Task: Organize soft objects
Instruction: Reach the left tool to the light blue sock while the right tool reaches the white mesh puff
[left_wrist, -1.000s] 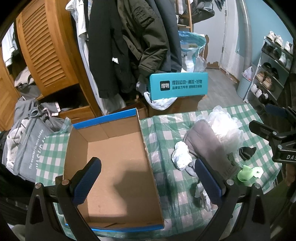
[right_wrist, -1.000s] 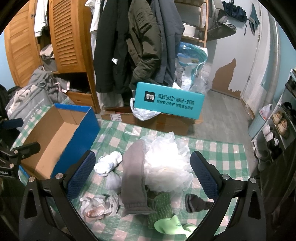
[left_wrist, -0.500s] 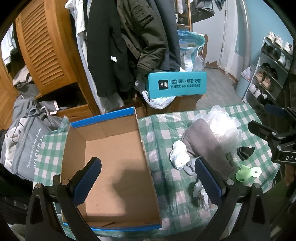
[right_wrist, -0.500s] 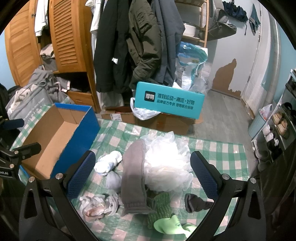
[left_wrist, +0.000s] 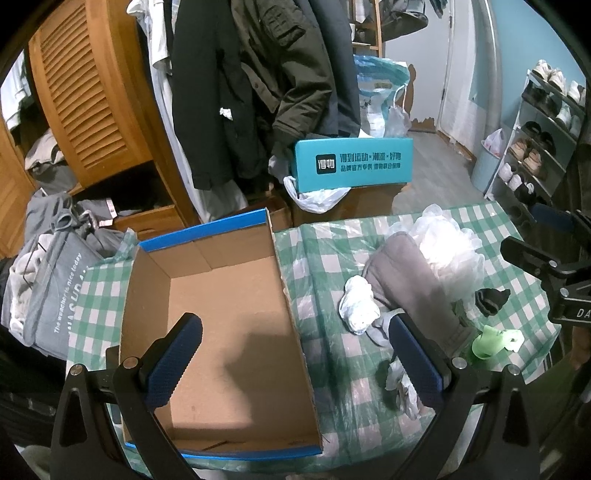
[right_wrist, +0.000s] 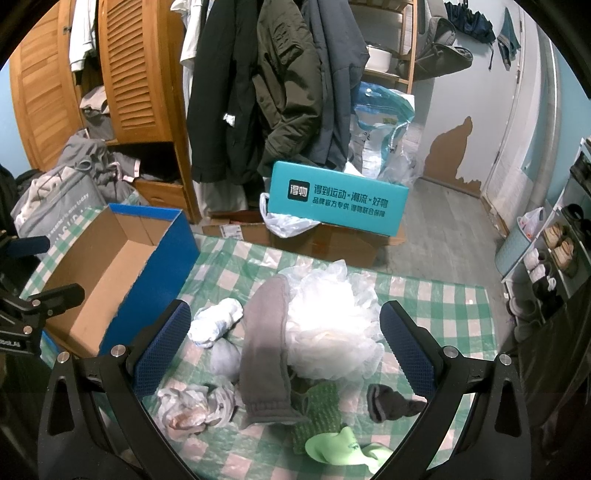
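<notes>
Grippers hover spread wide over a checked table (left_wrist: 325, 236). Left wrist view: the left gripper (left_wrist: 295, 354) holds nothing, one finger above the box (left_wrist: 221, 295), the other near a white sock (left_wrist: 360, 306) beside the box. Right wrist view: the right gripper (right_wrist: 282, 345), also holding nothing, frames a grey sock (right_wrist: 264, 347) draped against a white pouf (right_wrist: 332, 325), with a dark sock (right_wrist: 391, 402) and green toy (right_wrist: 340, 448) nearer the camera.
</notes>
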